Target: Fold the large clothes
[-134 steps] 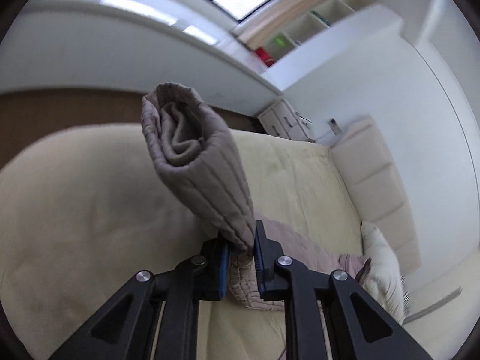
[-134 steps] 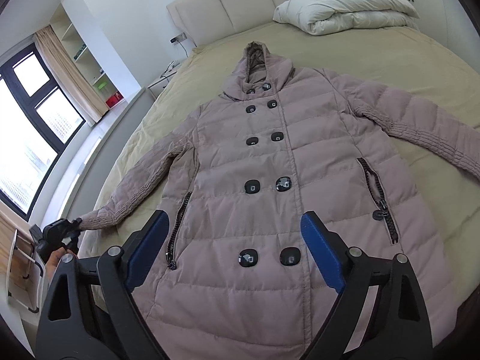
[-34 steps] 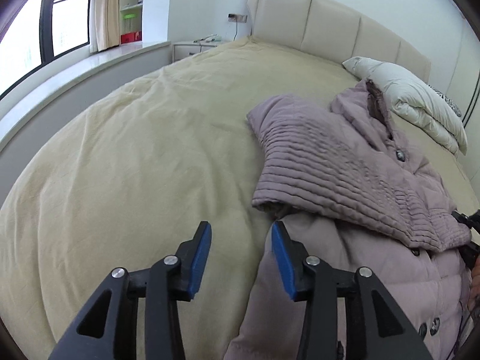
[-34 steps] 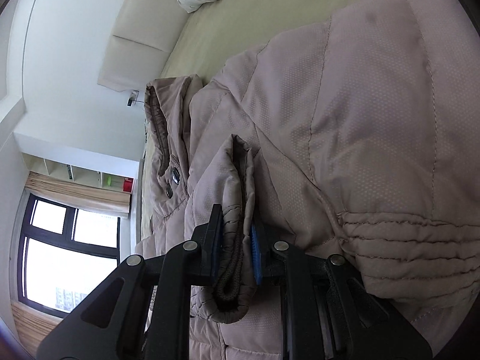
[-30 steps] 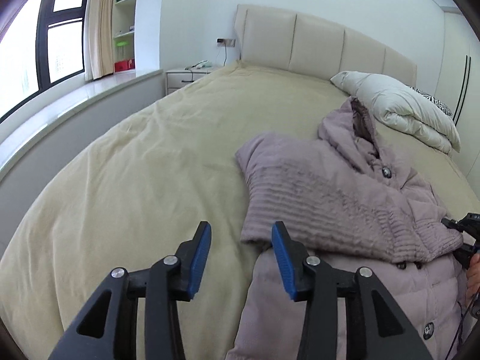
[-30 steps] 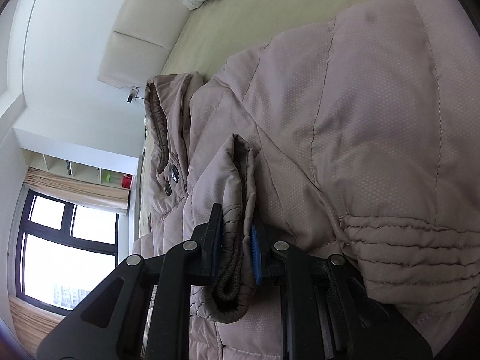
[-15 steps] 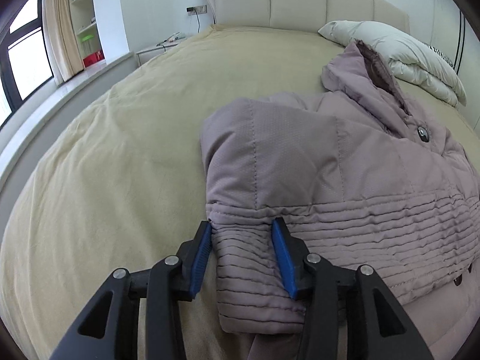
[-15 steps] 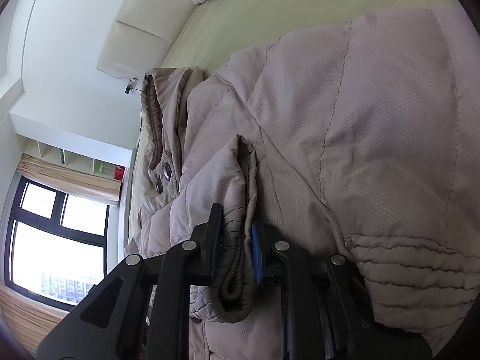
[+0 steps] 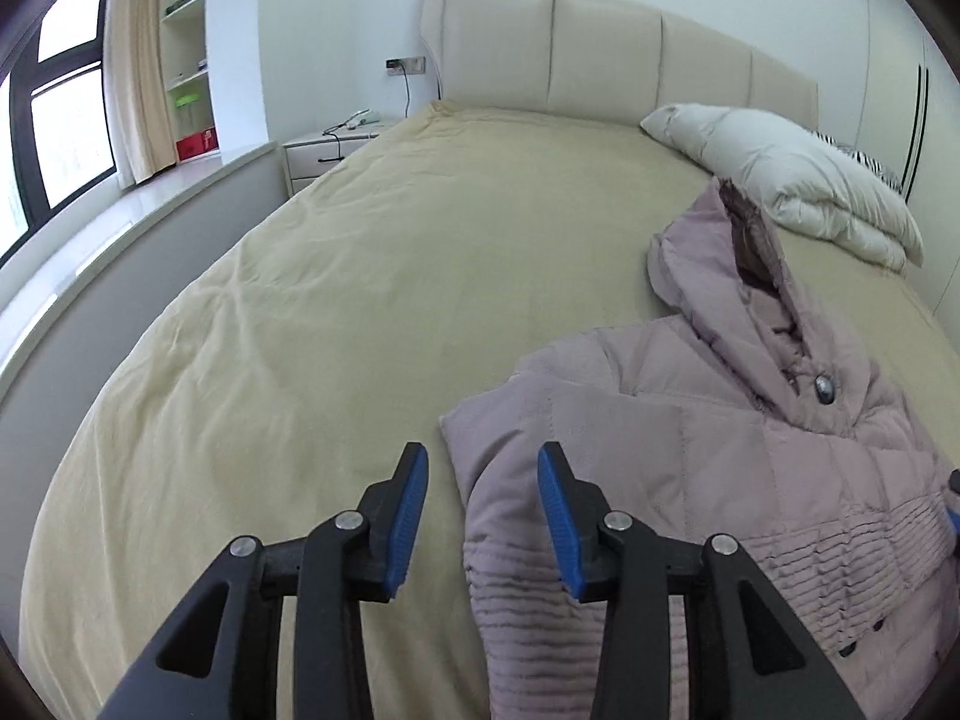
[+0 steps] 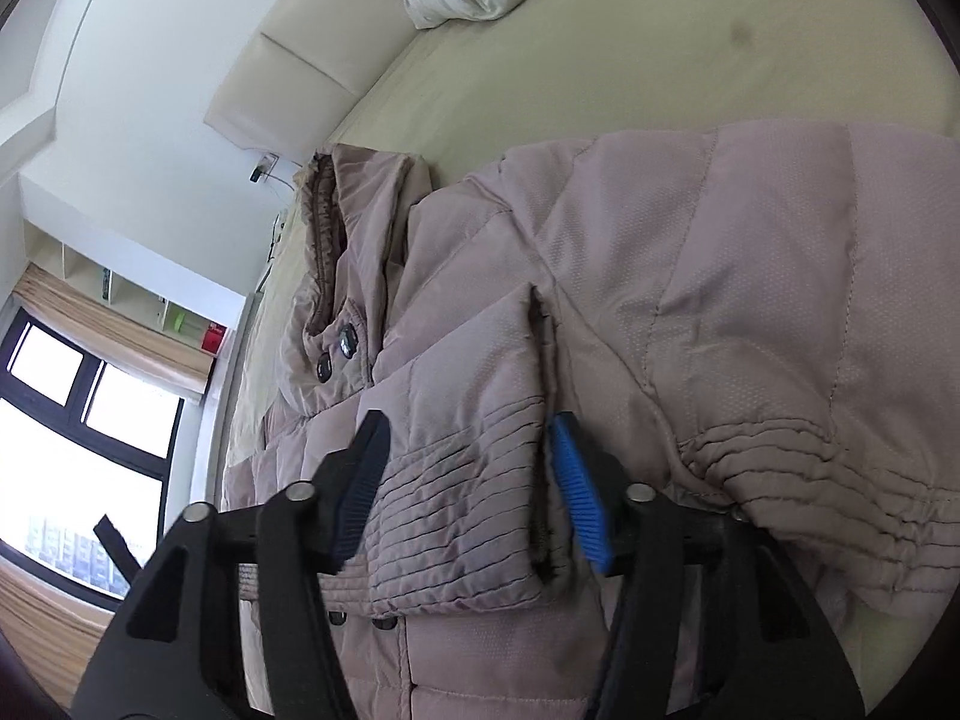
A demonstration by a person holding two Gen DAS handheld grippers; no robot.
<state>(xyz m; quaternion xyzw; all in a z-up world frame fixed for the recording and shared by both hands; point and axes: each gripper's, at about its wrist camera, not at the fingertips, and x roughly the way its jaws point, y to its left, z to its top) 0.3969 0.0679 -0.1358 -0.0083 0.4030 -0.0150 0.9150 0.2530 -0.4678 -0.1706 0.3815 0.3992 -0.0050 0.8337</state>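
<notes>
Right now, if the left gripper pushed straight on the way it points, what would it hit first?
Most likely the folded sleeve of the coat: its edge lies between the closing jaws of the left gripper, not yet pinched. Depth is hard to judge; slightly left, it would meet the bedspread.

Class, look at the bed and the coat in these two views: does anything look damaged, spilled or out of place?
Nothing stands out. The coat lies on the bed with both sleeves folded across its front, no tears or spills visible.
</notes>
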